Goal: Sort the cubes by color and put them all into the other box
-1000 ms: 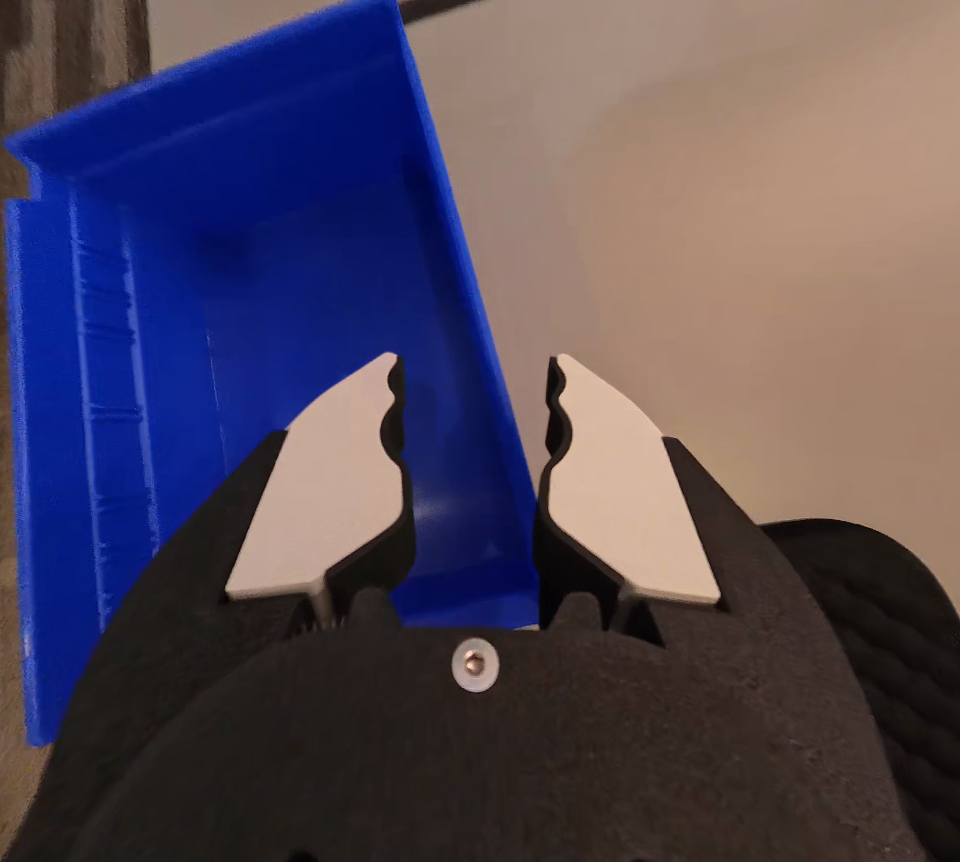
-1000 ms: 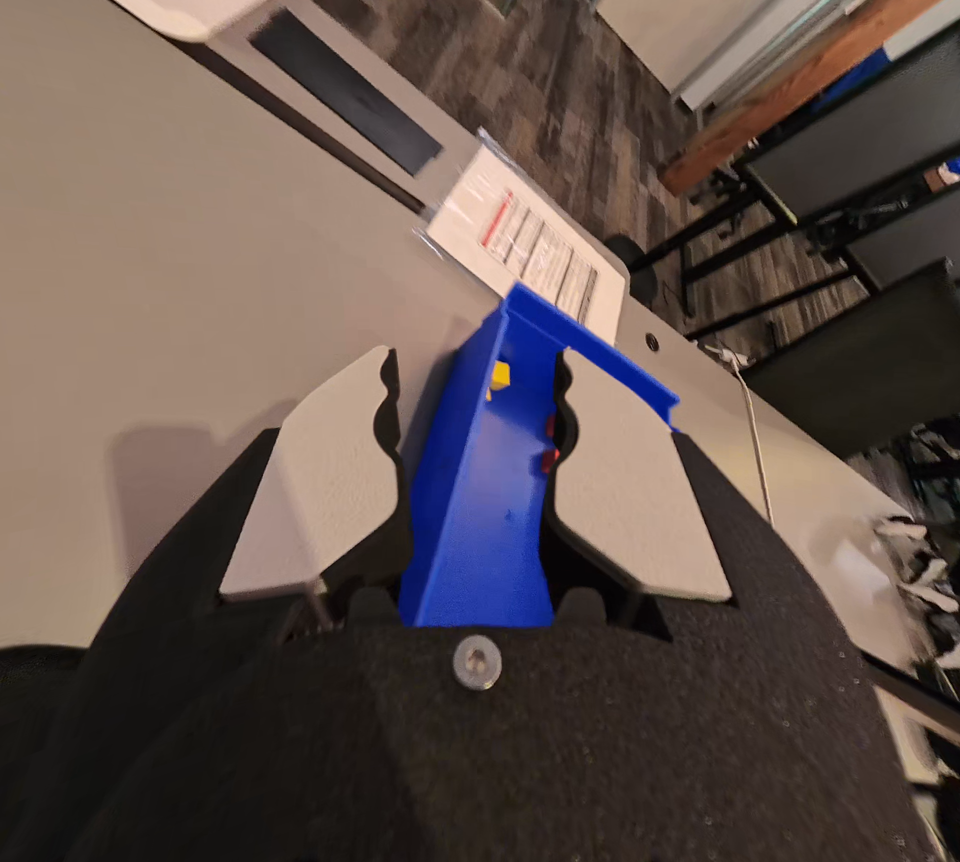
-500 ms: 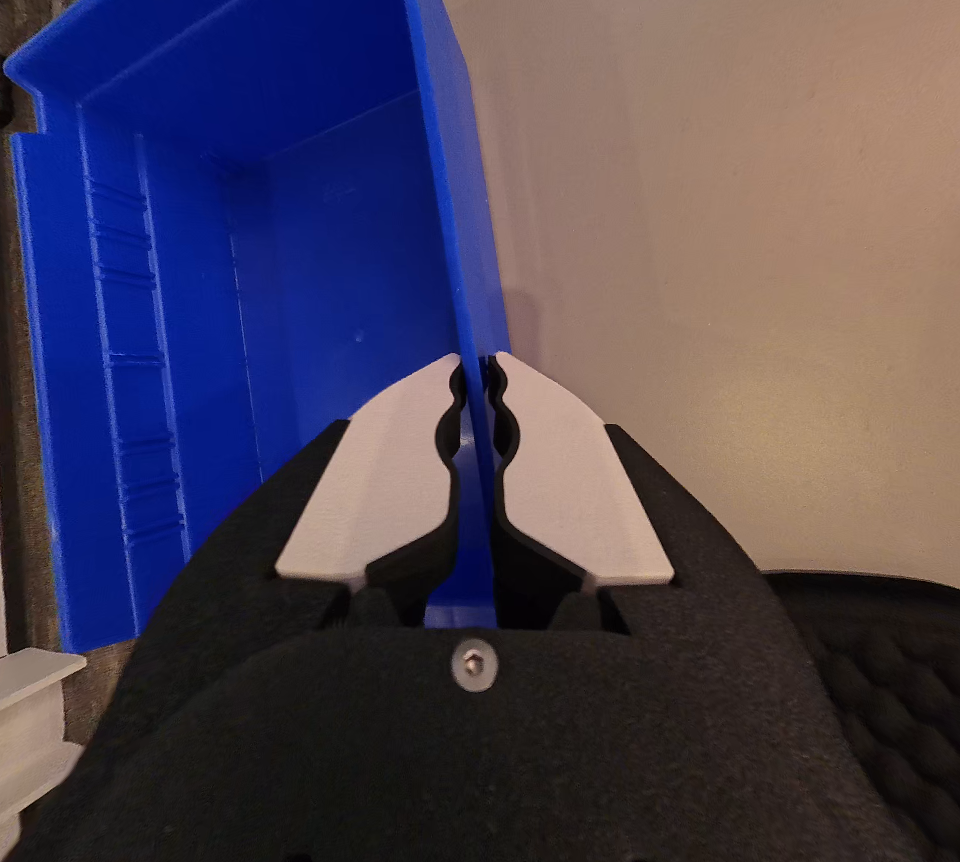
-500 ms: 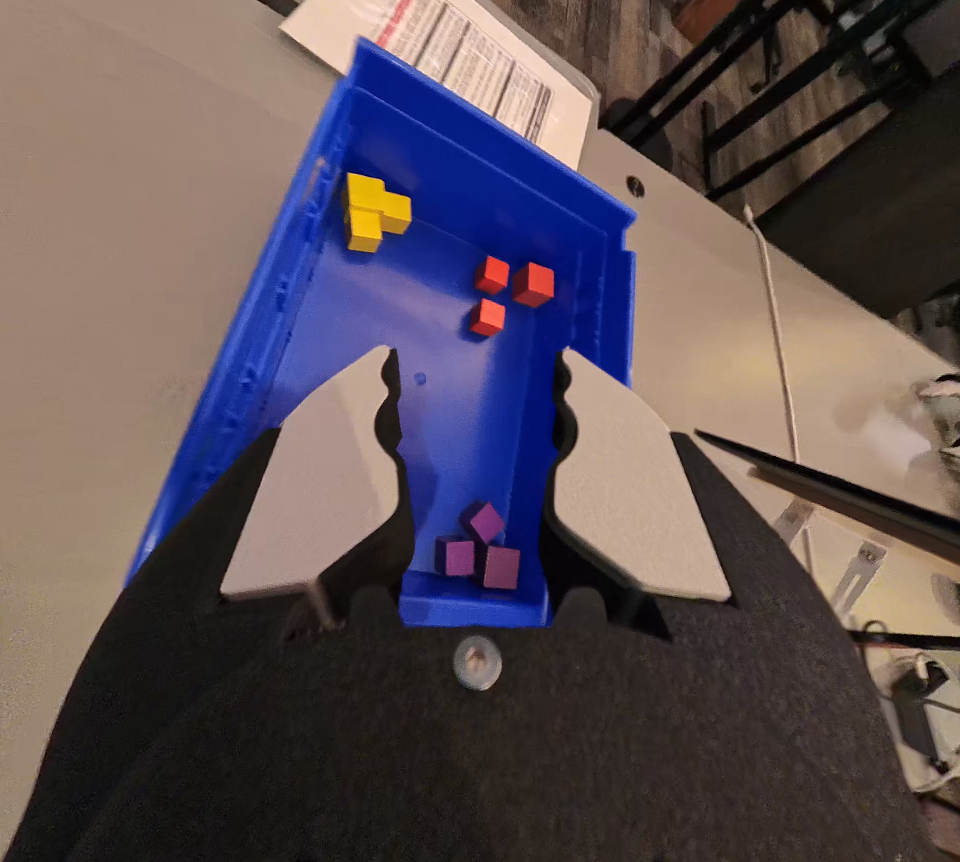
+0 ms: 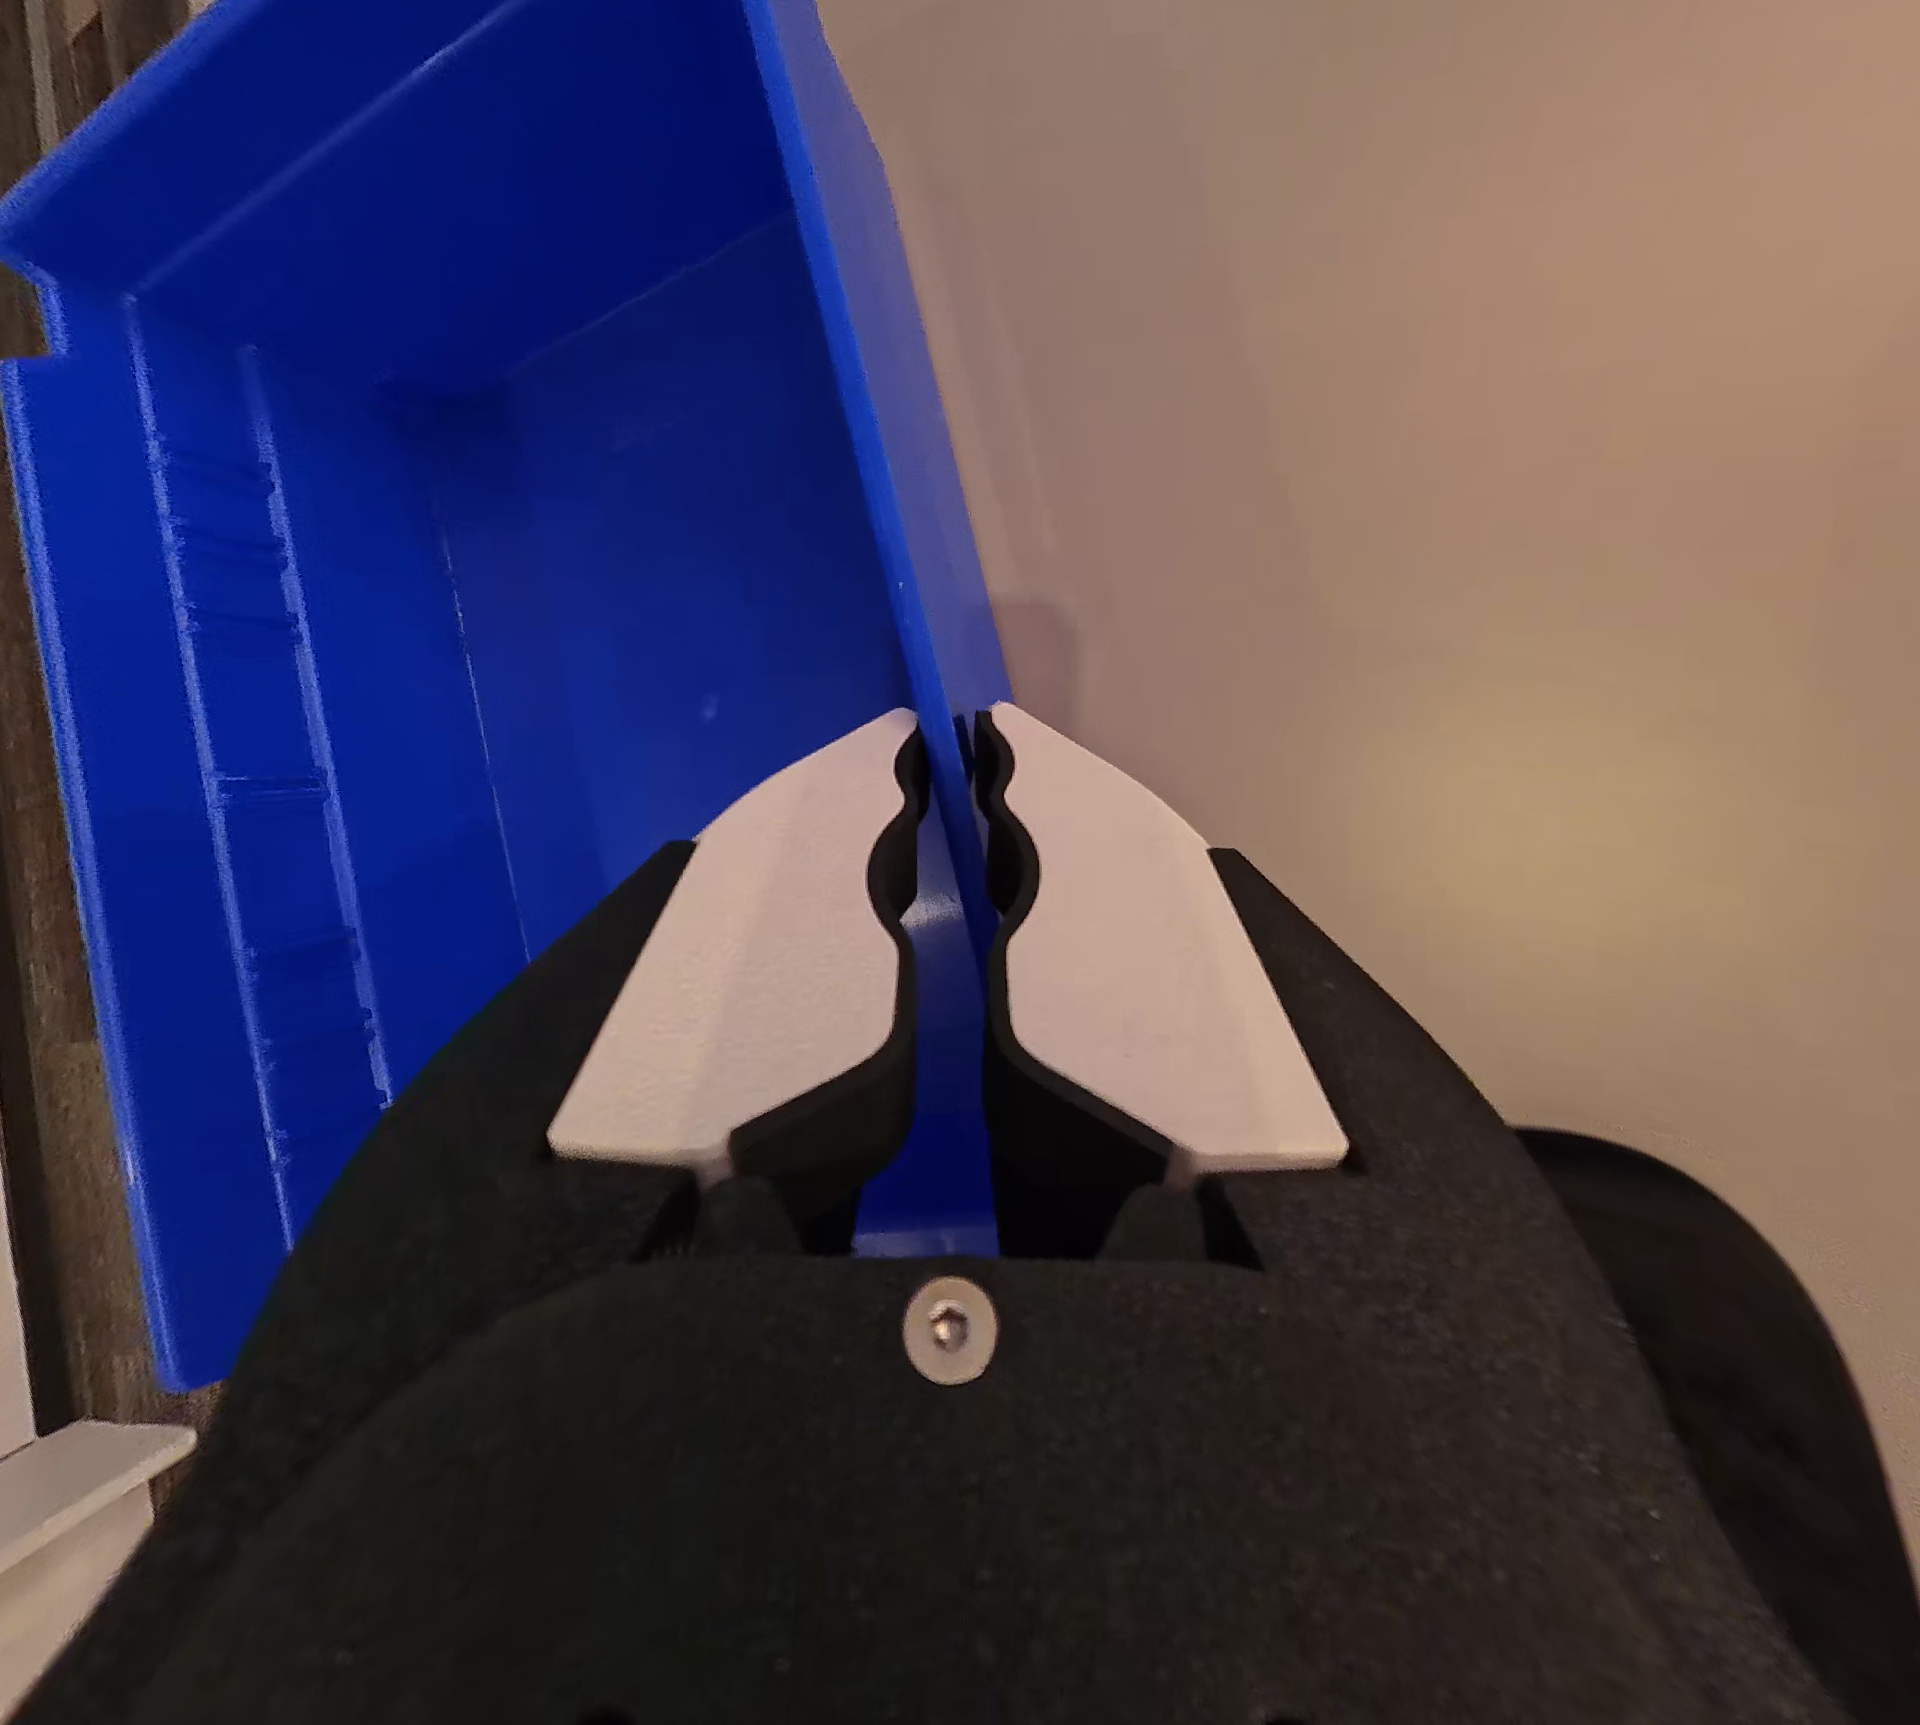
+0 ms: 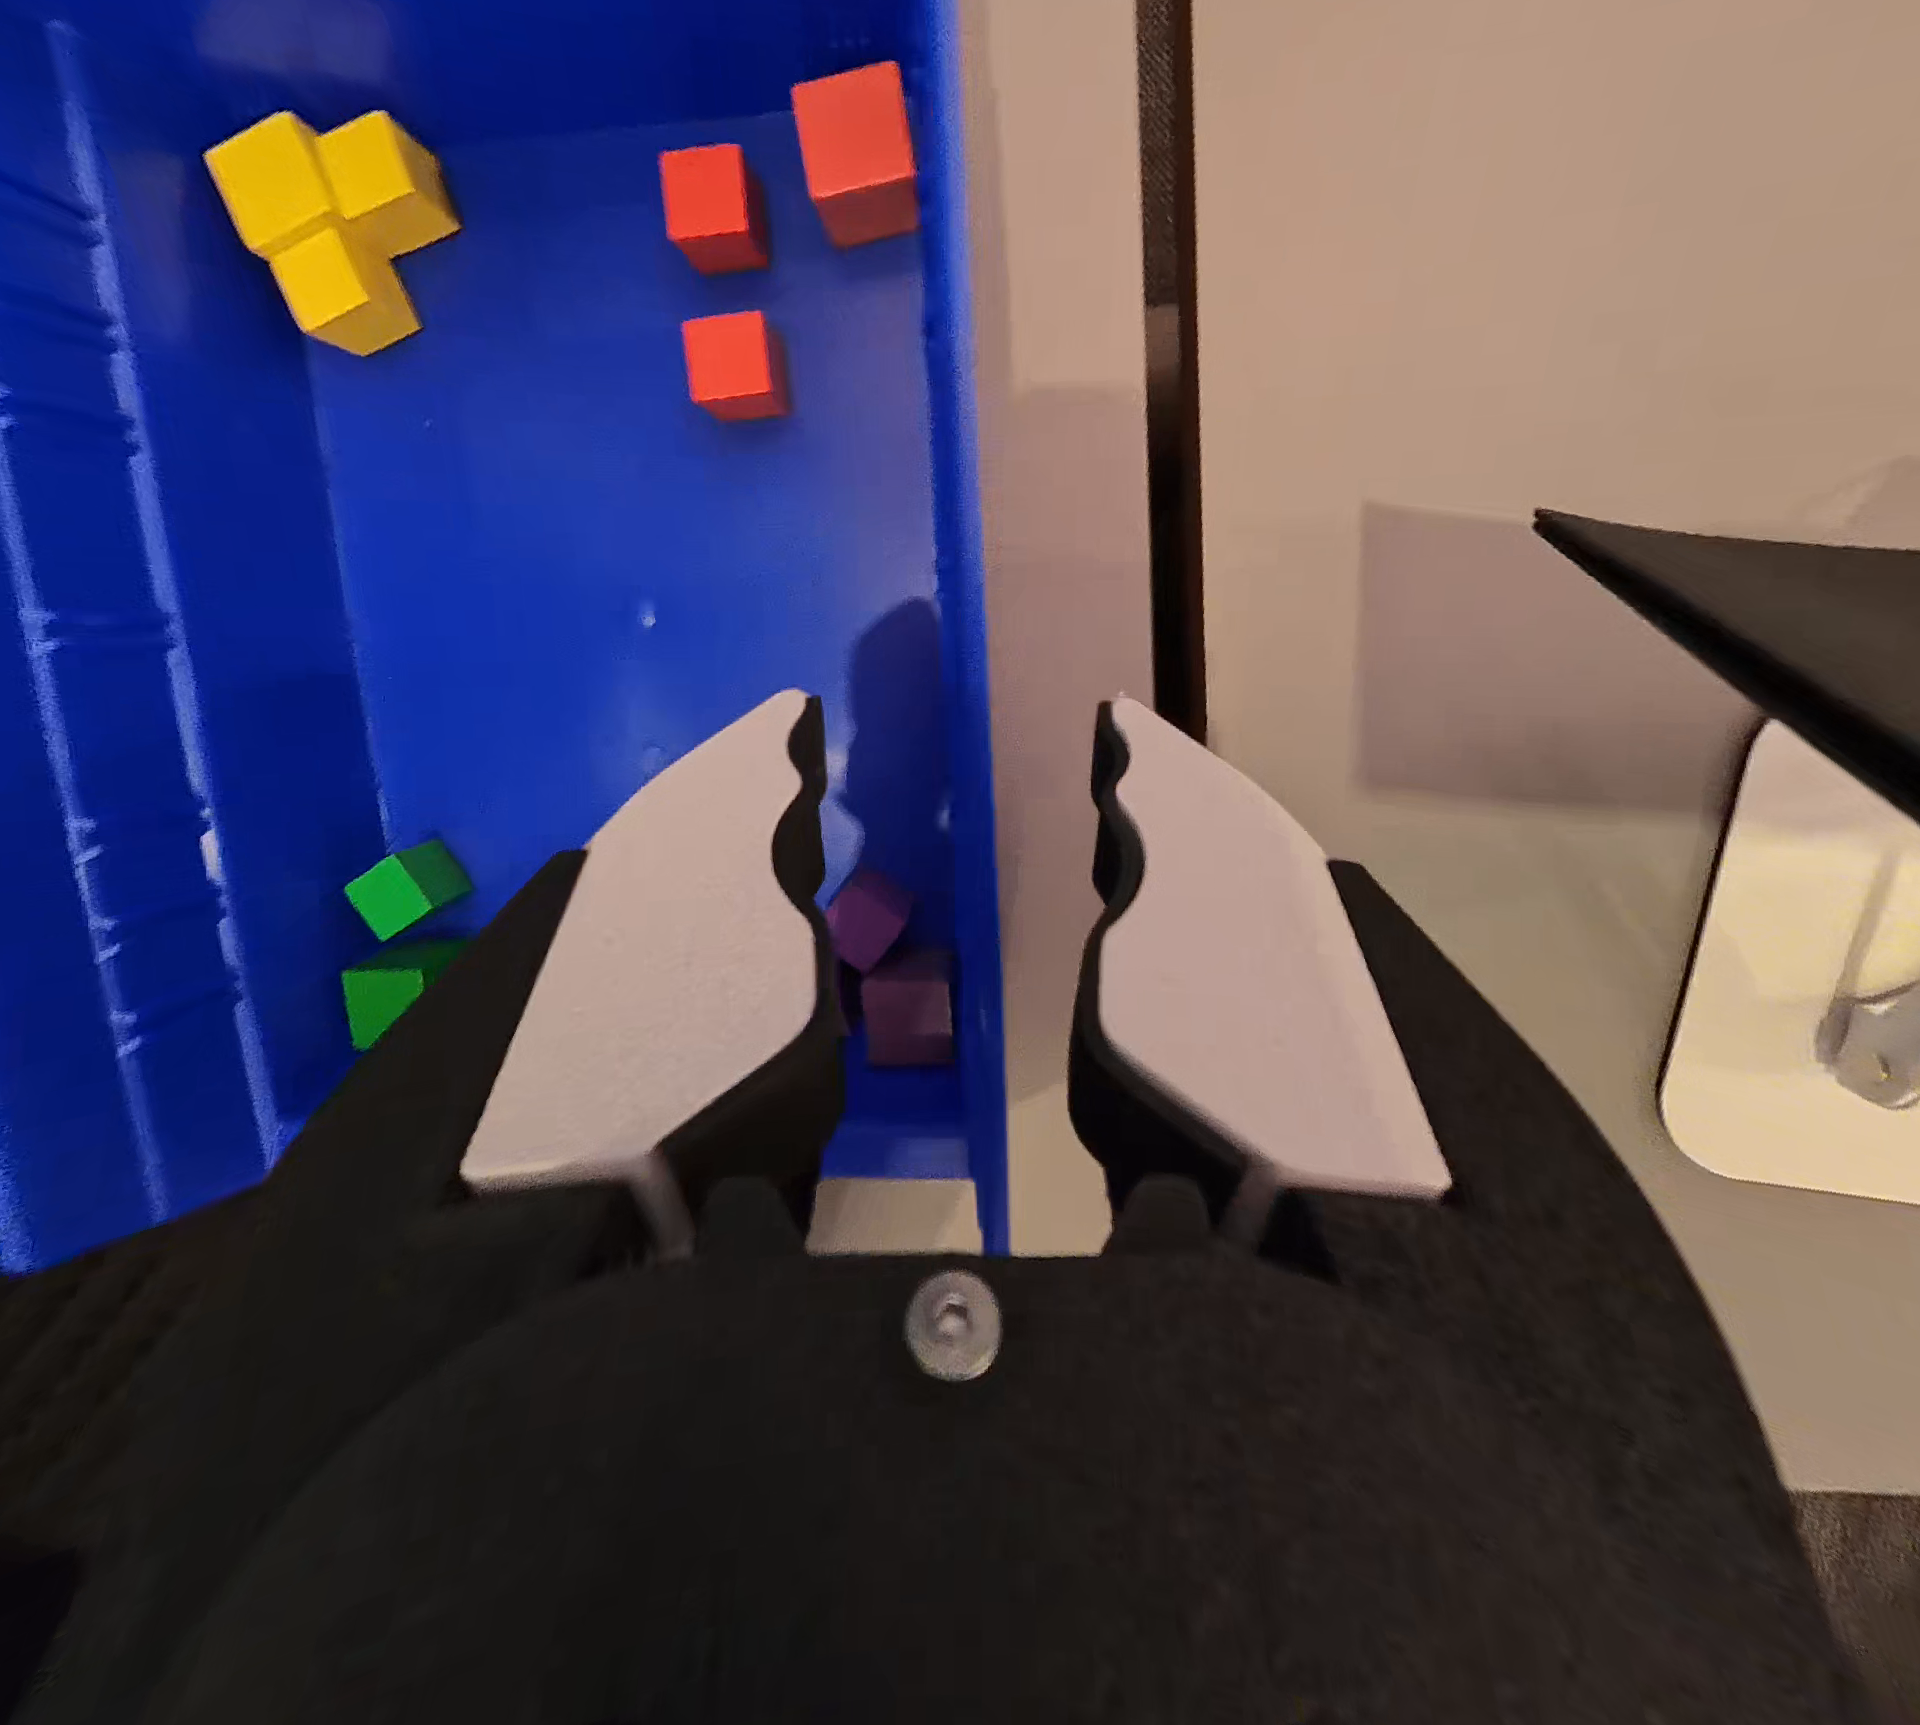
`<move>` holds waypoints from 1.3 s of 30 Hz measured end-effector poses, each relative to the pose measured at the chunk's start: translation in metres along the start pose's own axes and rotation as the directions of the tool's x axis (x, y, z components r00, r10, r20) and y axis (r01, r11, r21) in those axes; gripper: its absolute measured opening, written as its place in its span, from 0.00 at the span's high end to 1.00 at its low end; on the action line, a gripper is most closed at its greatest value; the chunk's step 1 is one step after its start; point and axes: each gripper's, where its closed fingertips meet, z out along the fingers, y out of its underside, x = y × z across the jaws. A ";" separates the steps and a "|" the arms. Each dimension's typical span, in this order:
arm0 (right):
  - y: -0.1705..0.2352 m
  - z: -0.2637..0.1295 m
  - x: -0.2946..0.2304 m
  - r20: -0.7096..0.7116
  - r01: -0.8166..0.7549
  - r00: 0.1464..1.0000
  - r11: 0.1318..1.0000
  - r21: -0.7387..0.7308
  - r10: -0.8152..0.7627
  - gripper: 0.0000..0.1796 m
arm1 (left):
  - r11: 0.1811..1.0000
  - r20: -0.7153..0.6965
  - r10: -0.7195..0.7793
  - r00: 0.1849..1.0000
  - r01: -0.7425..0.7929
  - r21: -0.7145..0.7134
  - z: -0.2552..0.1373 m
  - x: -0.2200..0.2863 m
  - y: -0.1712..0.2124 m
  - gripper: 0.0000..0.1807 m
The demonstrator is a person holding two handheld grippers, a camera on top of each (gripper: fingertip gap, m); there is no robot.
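Note:
In the left wrist view my left gripper point(image 5: 948, 719) is shut on the right side wall of an empty blue box point(image 5: 499, 470). In the right wrist view my right gripper point(image 6: 954, 719) is open and straddles the right wall of a second blue box point(image 6: 961, 449). That box holds cubes grouped by colour: yellow cubes point(image 6: 327, 226) at the far left, red cubes point(image 6: 774, 221) at the far right, green cubes point(image 6: 400, 932) at the near left, purple cubes point(image 6: 894, 969) at the near right, partly hidden behind my left finger point(image 6: 686, 937).
Both boxes rest on a light table point(image 5: 1455, 428). In the right wrist view a dark seam point(image 6: 1164, 273) runs between table sections, and a black panel point(image 6: 1745, 626) on a white stand base point(image 6: 1787, 979) sits at the right. Floor shows at the left wrist view's left edge point(image 5: 42, 65).
My left gripper closed onto the empty box's side wall. My right gripper swung over the filled box, from the box end to straddling its right wall, staying open.

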 end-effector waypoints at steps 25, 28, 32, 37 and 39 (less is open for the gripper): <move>0.021 0.037 -0.006 -0.037 0.006 0.999 0.983 -0.182 -0.013 0.97 | 0.973 -0.156 0.196 0.968 -0.172 0.152 -0.039 0.192 -0.067 0.96; 0.021 0.037 -0.005 -0.065 0.047 0.996 0.984 -0.174 -0.059 0.96 | 0.970 -0.189 0.206 0.960 -0.175 0.171 -0.044 0.214 -0.074 0.95; 0.021 0.037 -0.007 -0.050 0.026 0.998 0.985 -0.172 -0.035 0.98 | 0.962 -0.204 0.235 0.950 -0.197 0.190 -0.050 0.236 -0.079 0.95; 0.018 0.036 -0.004 -0.078 0.010 0.997 0.991 -0.137 -0.020 0.93 | 0.964 -0.240 0.224 0.945 -0.178 0.199 -0.056 0.258 -0.085 0.95; 0.011 0.028 0.000 -0.153 0.051 0.986 0.994 -0.094 -0.065 0.89 | 0.966 -0.273 0.207 0.939 -0.151 0.211 -0.058 0.266 -0.088 0.94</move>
